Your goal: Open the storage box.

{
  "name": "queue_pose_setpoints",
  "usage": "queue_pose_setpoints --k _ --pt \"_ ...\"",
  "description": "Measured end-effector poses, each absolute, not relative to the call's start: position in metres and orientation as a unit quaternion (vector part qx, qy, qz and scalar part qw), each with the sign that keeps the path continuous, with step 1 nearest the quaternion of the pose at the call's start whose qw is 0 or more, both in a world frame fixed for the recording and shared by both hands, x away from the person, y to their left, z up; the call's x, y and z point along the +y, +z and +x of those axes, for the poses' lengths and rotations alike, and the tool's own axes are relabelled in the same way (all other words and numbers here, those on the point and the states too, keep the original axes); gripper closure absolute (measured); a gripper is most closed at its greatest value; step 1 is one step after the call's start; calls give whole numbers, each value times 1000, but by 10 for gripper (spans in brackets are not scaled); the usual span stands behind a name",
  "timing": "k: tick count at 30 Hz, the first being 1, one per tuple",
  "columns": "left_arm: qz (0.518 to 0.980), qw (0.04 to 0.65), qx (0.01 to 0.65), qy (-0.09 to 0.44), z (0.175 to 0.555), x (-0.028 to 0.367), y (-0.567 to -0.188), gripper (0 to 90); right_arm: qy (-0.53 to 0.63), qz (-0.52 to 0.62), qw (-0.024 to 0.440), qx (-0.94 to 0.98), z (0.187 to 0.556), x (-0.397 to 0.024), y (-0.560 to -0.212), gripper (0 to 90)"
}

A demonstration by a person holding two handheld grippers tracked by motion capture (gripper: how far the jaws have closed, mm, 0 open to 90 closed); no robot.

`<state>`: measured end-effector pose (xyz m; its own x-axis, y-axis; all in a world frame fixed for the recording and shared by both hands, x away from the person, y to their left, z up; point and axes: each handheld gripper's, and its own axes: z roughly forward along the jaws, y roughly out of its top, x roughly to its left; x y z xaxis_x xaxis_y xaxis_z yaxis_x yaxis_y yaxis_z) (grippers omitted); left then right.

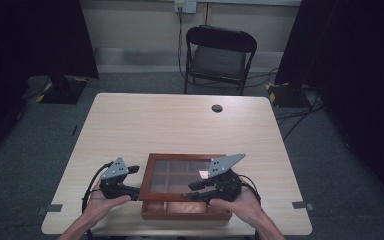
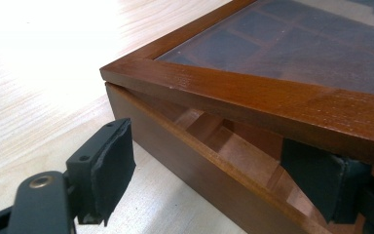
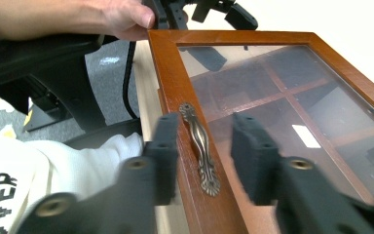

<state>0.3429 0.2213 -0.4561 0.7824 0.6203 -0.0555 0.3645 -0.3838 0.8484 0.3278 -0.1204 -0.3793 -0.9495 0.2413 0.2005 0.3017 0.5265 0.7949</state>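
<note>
Nearest the lens, your right gripper (image 3: 204, 163) is standing released, its jaws straddling the brass handle (image 3: 200, 148) on the lid (image 3: 173, 83) without the pads pressing it. Judged from that, you are either letting go of the handle or lining up to take it. The lid is sitting raised a crack above the box (image 2: 175, 161), front edge up. Your left gripper (image 2: 219, 178) is bracing the box's left corner: one pad (image 2: 112, 170) is hanging outside the wall, the other (image 2: 321, 180) is lying inside under the lid; whether either is pressing the wall, I cannot tell. That placing is likely steadying the box against the lift. The box is resting at the near edge of the table (image 1: 180, 120), between your hands.
</note>
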Motion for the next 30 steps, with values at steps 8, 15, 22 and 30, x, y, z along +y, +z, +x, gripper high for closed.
queue_pose_setpoints --k 8,15,22,30 --pt "814 481 298 135 343 221 -452 214 -479 -199 15 -855 331 -149 -377 356" --pt "808 495 290 132 341 216 -444 227 -490 -229 -1 -841 329 -165 -381 239" --pt "797 518 283 129 343 213 -433 233 -498 -240 -22 -833 327 -178 -378 201" --pt "793 525 278 131 350 211 -422 278 -498 -235 -44 -833 327 -183 -378 180"
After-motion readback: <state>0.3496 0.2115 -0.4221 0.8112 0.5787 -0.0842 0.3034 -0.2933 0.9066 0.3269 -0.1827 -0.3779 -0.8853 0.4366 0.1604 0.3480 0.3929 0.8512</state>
